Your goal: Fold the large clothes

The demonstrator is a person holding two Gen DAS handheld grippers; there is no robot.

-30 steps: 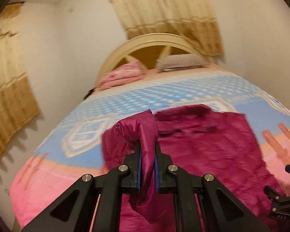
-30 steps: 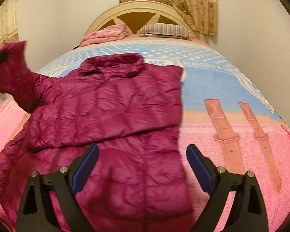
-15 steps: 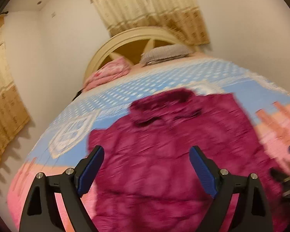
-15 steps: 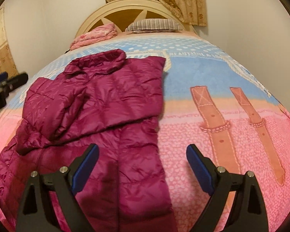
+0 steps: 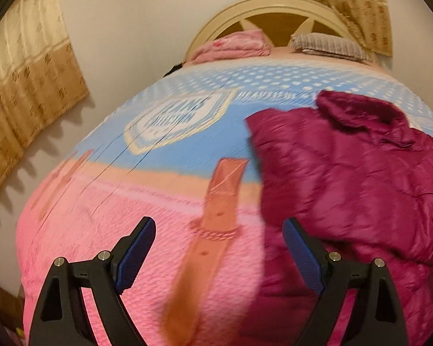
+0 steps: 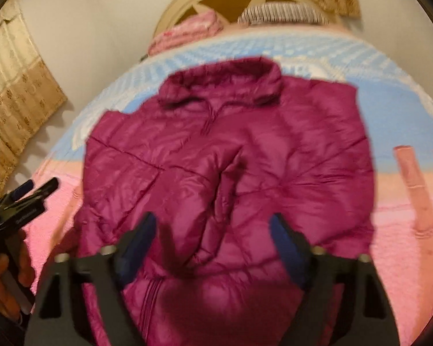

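Observation:
A magenta puffer jacket point(image 6: 231, 158) lies flat on the bed, collar toward the headboard, both sleeves folded across its front. My right gripper point(image 6: 213, 219) hangs over its lower middle. Its jaws are closing with jacket fabric below and between them, and the pads do not visibly press on it. My left gripper point(image 5: 218, 225) stands wide open over bare pink bedspread, left of the jacket point(image 5: 346, 173), with nothing between its fingers. In the right wrist view the left gripper point(image 6: 29, 193) shows at the left edge, held by a hand point(image 6: 3, 282).
The pink and blue bedspread point(image 5: 101, 216) covers the whole bed. A folded pink blanket point(image 5: 231, 43) and a striped pillow point(image 5: 329, 44) lie by the cream headboard point(image 5: 274, 5). Beige curtains point(image 5: 29, 72) hang on the wall left of the bed.
My left gripper let go of the sleeve, opened, and swung left and down off the jacket. The sleeve now lies across the jacket. My right gripper moved left over the jacket and its jaws narrowed.

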